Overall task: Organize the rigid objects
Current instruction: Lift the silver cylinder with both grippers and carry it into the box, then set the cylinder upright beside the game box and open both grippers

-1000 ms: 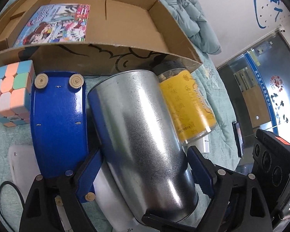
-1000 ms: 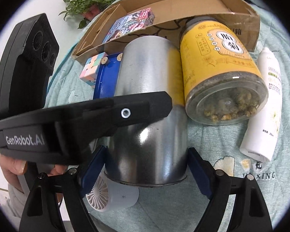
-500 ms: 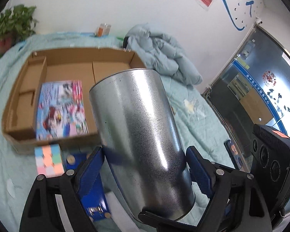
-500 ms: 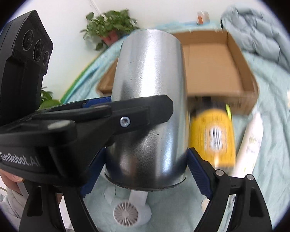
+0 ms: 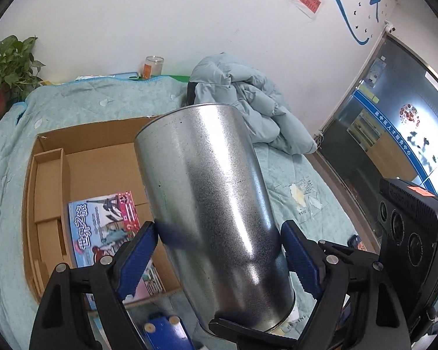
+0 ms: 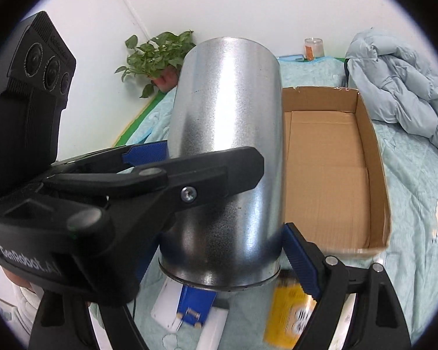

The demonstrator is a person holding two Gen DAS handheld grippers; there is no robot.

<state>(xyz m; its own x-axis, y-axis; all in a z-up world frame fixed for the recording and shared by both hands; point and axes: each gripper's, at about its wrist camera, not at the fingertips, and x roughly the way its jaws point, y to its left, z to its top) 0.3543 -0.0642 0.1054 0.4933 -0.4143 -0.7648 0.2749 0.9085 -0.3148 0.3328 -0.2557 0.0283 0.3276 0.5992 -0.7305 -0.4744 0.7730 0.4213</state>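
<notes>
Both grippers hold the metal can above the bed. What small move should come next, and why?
Probably carry the can forward over the box and lower it onto the bare floor at the box's right side. Both the left gripper and the right gripper clamp it clear of the bed, and the book already lies in the box's left part.

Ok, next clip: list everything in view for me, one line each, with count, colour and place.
metal canister: 1, silver, held up between both tools
cardboard box: 1, brown, on the bed behind the canister
picture book: 1, multicoloured, inside the box
yellow jar: 1, yellow, on the bed below, blurred
blue object: 1, blue, on the bed below the canister
jacket: 1, pale blue, by the wall
plant: 1, green, bed corner
left tool: 1, black and blue, shut on the canister
right tool: 1, black and blue, shut on the canister
</notes>
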